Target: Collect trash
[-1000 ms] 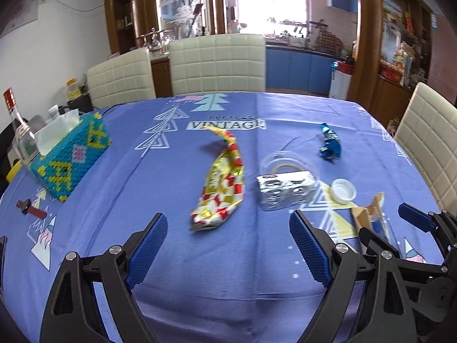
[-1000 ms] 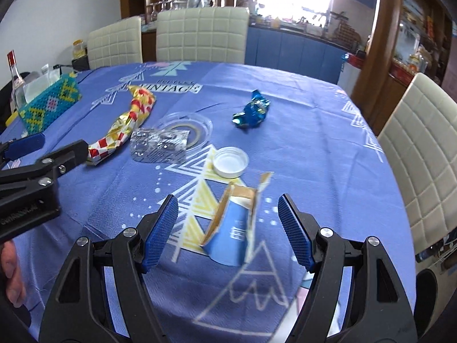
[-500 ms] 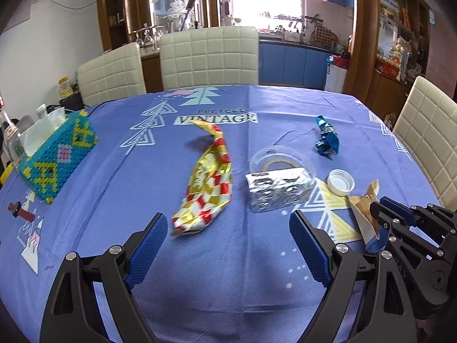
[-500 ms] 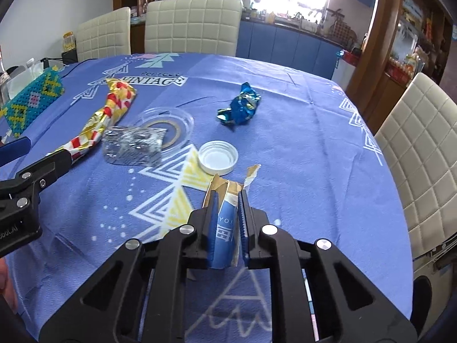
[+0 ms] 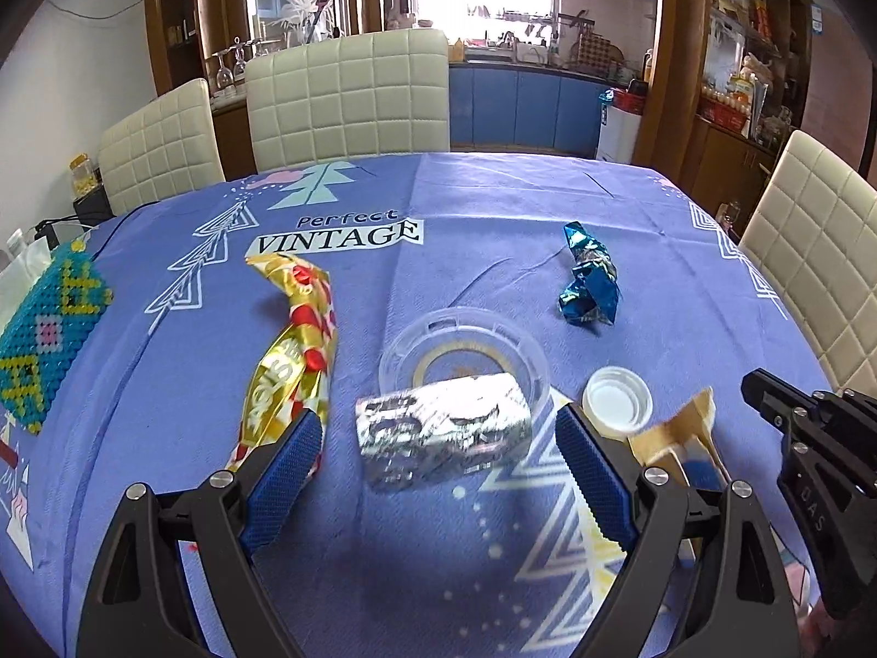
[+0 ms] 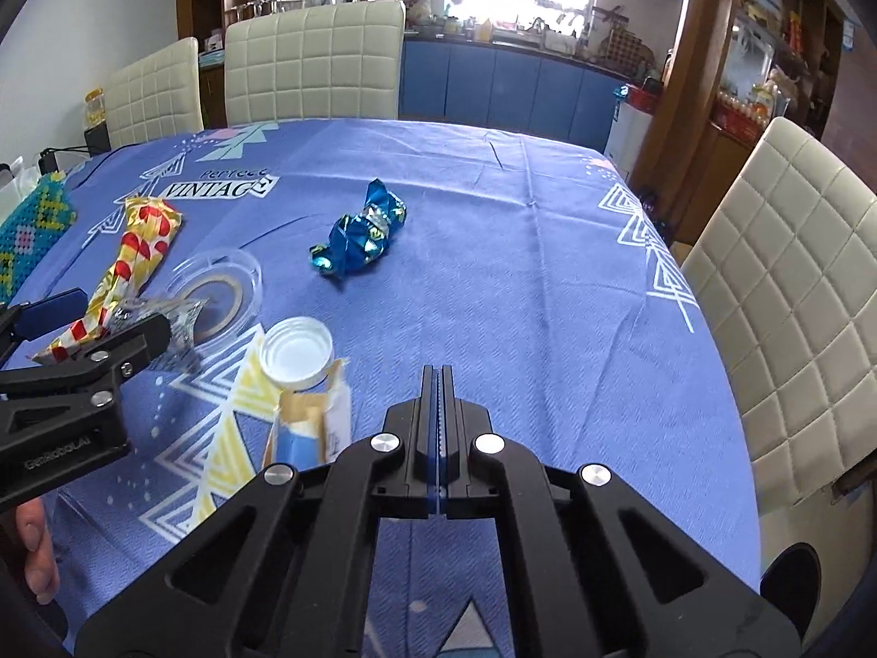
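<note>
My left gripper (image 5: 437, 427) is open, and a crumpled silver foil pack (image 5: 444, 433) lies between its blue pads without touching them. A gold and red wrapper (image 5: 296, 351) lies just left of it, with a clear plastic lid (image 5: 466, 345) behind. The white bottle cap (image 6: 296, 351) and a blue foil wrapper (image 6: 359, 236) lie further right. My right gripper (image 6: 437, 384) is shut with nothing between its fingers. The torn blue paper cup (image 6: 307, 427) lies on the cloth just left of it.
The blue tablecloth (image 6: 520, 285) covers the table, whose right edge is close to my right gripper. Cream chairs (image 6: 795, 301) stand at the right and the far side. A beaded tissue box (image 5: 44, 329) sits at the left. A person's hand (image 6: 33, 548) holds the left gripper.
The right gripper closed around the paper cup, then shifted right; its jaws now meet with the cup lying beside them. The left gripper moved forward until the silver pack lay between its fingers.
</note>
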{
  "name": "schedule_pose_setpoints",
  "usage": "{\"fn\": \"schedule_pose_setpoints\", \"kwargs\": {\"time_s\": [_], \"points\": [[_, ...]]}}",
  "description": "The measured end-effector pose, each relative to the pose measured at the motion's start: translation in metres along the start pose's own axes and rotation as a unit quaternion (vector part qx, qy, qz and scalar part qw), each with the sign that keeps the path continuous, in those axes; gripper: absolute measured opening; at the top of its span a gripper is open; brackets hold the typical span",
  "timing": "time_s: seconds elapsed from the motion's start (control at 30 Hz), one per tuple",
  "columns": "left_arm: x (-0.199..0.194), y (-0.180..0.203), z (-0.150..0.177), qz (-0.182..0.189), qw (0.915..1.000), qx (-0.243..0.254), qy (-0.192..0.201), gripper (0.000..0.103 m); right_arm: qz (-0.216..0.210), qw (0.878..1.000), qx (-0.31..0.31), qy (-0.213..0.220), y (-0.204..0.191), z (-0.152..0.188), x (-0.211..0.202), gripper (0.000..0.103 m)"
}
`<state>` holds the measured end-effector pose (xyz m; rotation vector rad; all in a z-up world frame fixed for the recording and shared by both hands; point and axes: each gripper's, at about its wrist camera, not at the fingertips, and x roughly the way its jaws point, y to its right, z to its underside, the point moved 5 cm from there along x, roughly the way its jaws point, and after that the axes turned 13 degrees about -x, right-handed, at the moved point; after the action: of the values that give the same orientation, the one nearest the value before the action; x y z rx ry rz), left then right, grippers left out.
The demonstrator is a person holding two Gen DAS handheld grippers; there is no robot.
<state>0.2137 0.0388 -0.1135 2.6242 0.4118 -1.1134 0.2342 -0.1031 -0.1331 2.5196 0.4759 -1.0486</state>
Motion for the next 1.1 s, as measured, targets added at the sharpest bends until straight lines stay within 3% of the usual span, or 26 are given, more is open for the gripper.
{"fn": "schedule_pose_setpoints", "kwargs": {"time_s": [0.17,0.37,0.4,0.47,0.5,0.9,0.93,1.0,1.03,1.1], "points": [[0.018,0.0,-0.003,-0.009,0.9998,-0.006,-0.016,0.085,-0.041,0.999,0.015,0.01,0.0,-0.005,0.001,0.003],[0.033,-0.007,0.001,-0.015,0.9994,-0.012,-0.03,0.085,-0.053,0.998,0.024,0.004,-0.003,0.0,0.004,0.004],[0.034,-0.008,0.001,-0.014,0.9993,-0.014,-0.032,0.083,-0.053,0.998,0.025,0.002,-0.003,0.001,0.004,0.004],[0.034,-0.008,0.002,-0.01,0.9993,-0.012,-0.035,0.069,-0.051,0.998,0.022,0.003,-0.005,0.003,0.003,0.004],[0.034,-0.008,0.002,-0.008,0.9992,-0.013,-0.036,0.069,-0.054,0.998,0.022,0.002,-0.005,0.004,0.003,0.004],[0.003,-0.018,-0.002,-0.011,0.9999,-0.012,0.002,0.069,-0.069,0.998,0.007,0.009,-0.02,0.001,-0.006,0.011],[0.0,-0.02,-0.002,-0.012,0.9998,-0.014,0.002,0.069,-0.068,0.998,0.007,0.012,-0.021,0.0,-0.008,0.016],[-0.005,-0.022,-0.001,-0.011,0.9998,-0.015,0.003,0.069,-0.07,0.997,0.007,0.017,-0.024,0.001,-0.012,0.041],[-0.007,-0.023,0.0,-0.012,0.9998,-0.015,0.004,0.069,-0.063,0.998,0.008,0.029,-0.024,0.001,-0.017,0.074],[-0.011,-0.024,0.001,-0.012,0.9998,-0.016,0.006,0.069,-0.054,0.998,0.002,0.041,-0.025,0.001,-0.024,0.08]]}}
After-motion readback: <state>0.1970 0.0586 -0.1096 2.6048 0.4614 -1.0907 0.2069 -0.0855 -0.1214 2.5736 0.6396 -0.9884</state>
